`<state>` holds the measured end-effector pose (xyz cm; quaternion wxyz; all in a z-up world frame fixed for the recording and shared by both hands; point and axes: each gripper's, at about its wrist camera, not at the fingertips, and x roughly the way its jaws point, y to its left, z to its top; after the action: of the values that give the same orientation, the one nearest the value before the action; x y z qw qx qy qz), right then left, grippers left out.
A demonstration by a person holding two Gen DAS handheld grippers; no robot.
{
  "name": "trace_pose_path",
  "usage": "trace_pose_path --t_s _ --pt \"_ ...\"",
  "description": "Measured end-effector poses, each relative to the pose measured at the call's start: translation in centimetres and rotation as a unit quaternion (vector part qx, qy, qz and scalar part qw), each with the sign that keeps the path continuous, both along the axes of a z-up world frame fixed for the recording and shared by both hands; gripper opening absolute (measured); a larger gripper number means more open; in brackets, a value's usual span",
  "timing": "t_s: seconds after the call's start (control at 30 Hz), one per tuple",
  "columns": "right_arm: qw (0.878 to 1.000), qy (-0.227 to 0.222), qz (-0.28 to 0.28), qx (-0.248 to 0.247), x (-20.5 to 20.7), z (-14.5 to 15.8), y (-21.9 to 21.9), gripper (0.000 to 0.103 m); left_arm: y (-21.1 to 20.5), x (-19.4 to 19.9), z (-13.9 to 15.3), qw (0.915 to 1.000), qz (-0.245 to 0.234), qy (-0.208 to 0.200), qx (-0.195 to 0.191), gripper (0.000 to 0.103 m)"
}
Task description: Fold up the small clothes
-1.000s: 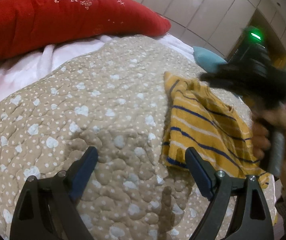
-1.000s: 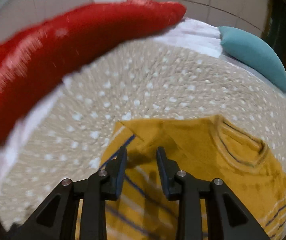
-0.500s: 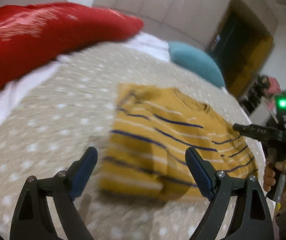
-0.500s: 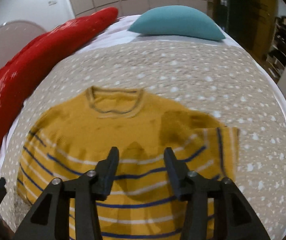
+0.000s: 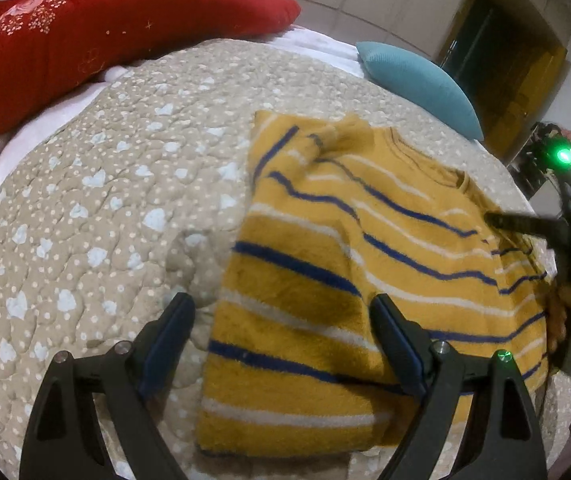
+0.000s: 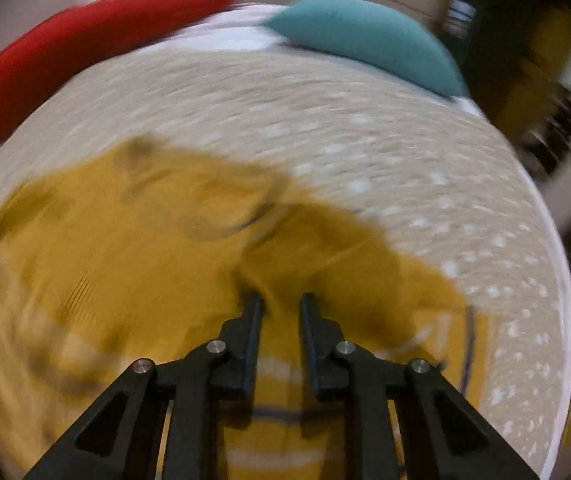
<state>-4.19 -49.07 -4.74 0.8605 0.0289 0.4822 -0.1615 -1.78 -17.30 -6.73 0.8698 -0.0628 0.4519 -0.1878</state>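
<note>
Left tool [image 5: 281, 344] released above striped sweater [image 5: 365, 280], right tool [image 6: 279, 308] closing, nearly clenched, its own view blurred

Left gripper [image 5: 281, 340] held over a striped sweater [image 5: 365, 280] on a quilted bed cover [image 5: 105, 200].
The jaws stand wide apart — one finger over the quilt, the other over the sweater's lower half, neither pressing cloth. The sweater lies flat, yellow with blue and white stripes, its left sleeve folded in. The right gripper [image 5: 497, 218] enters from the right edge, tip at the sweater's far side; grip undetermined. A red pillow [image 5: 105, 32] and a teal pillow [image 5: 417, 80] lie beyond.
</note>
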Motion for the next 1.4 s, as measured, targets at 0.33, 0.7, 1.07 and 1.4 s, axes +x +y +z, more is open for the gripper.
trace_pose_path --t_s 0.33,0.7,1.07,1.4 --pt "0.994 -0.086 -0.002 0.067 -5.1 5.0 -0.9 0.012 0.0 0.0 0.1 1.0000 0.001 -0.001 -0.002 0.088" --pt "0.998 -0.038 -0.018 0.053 -7.5 0.8 -3.5 0.014 0.3 -0.3 0.1 0.9999 0.002 -0.006 -0.009 0.088" --pt "0.987 -0.076 -0.026 0.138 -12.2 -0.6 -6.0 0.023 0.2 -0.5 0.1 0.9999 0.003 -0.008 -0.007 0.089" --pt "0.981 -0.118 -0.061 0.141 -17.4 1.2 -6.3 0.040 0.2 -0.5 0.2 0.9999 0.003 -0.008 -0.008 0.089"
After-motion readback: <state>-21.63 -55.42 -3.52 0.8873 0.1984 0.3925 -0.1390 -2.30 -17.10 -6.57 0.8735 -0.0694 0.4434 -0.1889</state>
